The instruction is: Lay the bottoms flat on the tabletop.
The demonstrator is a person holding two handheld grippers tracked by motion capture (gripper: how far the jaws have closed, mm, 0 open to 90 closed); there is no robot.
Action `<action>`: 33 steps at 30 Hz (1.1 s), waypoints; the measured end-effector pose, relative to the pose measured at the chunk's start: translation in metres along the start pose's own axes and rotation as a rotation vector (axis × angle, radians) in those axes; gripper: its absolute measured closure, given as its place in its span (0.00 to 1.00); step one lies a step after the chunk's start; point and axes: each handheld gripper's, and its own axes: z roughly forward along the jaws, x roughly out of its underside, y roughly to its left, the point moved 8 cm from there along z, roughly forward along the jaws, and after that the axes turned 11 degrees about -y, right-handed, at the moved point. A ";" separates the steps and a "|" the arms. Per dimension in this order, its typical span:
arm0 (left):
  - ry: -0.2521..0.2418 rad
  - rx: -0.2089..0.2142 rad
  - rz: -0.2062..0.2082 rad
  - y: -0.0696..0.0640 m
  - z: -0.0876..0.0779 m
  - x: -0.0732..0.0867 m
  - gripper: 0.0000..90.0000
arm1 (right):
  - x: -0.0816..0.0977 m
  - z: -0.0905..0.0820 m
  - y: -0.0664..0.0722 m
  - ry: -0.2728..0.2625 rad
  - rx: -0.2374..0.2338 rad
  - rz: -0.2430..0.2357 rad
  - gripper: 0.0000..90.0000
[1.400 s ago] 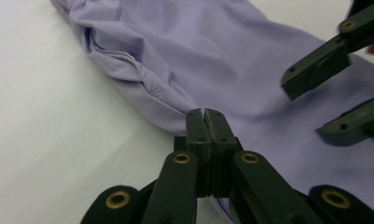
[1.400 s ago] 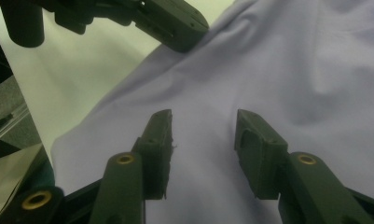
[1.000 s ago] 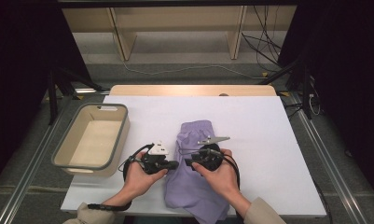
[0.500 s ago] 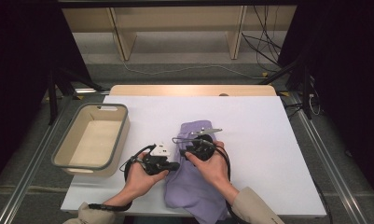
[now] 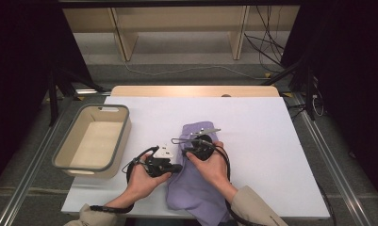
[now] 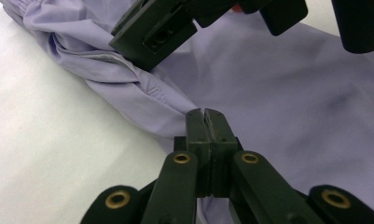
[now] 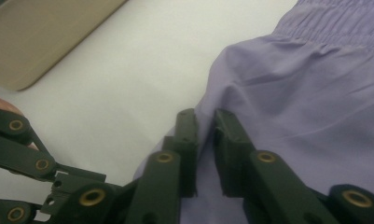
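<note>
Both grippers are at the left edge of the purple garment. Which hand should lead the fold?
Probably the left gripper: its jaws are shut on the purple garment edge. The right gripper has just been closing, fabric between its jaws.

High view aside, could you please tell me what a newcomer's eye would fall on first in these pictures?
The crumpled lilac fabric garment on the white table draws the eye first, with both hand-held black tongs at its left edge. The left tongs are shut on a fold of it; the right tongs have just been closing, cloth between their jaws. A beige rectangular plastic bin sits to the left.
</note>
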 end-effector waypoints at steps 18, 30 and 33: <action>0.001 -0.013 -0.004 0.003 -0.002 0.000 0.99 | -0.003 -0.004 -0.002 -0.013 0.020 -0.020 1.00; -0.001 -0.022 -0.015 0.006 -0.004 0.000 0.99 | -0.002 -0.010 -0.009 -0.006 0.045 -0.012 1.00; -0.001 -0.026 -0.014 0.007 -0.004 0.001 0.99 | -0.002 -0.014 -0.012 -0.001 0.055 -0.010 1.00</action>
